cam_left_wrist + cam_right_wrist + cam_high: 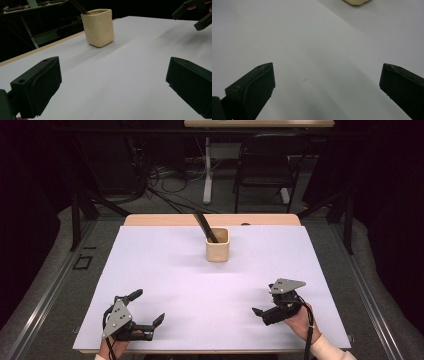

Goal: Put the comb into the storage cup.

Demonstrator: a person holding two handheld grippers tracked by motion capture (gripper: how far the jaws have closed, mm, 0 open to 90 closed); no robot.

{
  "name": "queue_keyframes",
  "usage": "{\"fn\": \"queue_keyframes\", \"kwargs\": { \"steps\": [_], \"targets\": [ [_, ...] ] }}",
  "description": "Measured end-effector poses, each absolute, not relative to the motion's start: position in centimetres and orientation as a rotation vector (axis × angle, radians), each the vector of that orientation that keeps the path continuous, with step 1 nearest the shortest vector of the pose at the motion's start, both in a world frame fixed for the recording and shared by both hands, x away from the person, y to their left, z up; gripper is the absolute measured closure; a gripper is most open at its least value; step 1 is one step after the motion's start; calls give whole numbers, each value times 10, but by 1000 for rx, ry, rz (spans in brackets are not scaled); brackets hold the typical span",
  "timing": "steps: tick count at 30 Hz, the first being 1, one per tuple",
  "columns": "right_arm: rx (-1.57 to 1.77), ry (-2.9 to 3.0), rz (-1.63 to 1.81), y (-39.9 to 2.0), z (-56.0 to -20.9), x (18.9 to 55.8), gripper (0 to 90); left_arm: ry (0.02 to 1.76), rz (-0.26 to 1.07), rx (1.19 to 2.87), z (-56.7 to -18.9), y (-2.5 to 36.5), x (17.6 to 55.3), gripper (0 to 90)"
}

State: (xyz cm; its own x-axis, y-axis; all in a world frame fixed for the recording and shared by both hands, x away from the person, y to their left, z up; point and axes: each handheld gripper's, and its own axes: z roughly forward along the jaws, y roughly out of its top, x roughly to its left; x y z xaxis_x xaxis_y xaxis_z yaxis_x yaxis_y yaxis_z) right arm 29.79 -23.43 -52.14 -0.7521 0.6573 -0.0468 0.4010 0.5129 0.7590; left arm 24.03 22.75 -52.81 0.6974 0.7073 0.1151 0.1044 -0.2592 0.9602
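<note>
We take the cream-coloured, square-sided cup (pixel 217 245) as our landmark: it stands upright on the white sheet covering the table (pixel 165 270), toward the far edge and about midway across. A dark, flat, stick-like tool (pixel 204 226) leans inside the cup, its upper end tilting out over the rim toward the far left.

Our left gripper (pixel 149 307) sits well nearer than the cup and off to its left, close to the near edge of the sheet. Its jaws stand wide apart with nothing between them; in the left gripper view we see only bare white sheet between the two black jaws, with the cup (pixel 98 27) farther off and the tool's lower part (pixel 79 6) dipping into it. The other gripper shows in that view's upper right corner.

Our right gripper (pixel 265 311) is well nearer than the cup and to its right, held by a hand (pixel 299 319) above the sheet. Its jaws are also spread wide and hold nothing; in the right gripper view, the cup's base (pixel 357 2) peeks in at the top edge.
</note>
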Motion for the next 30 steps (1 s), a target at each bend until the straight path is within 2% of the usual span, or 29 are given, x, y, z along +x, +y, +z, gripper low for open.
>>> {"fn": "queue_keyframes", "kwargs": {
  "steps": [30],
  "targets": [
    [841, 2350, 1138, -248, -529, 264, 0, 651, 658, 1764, -528, 228, 240, 1]
  ]
}}
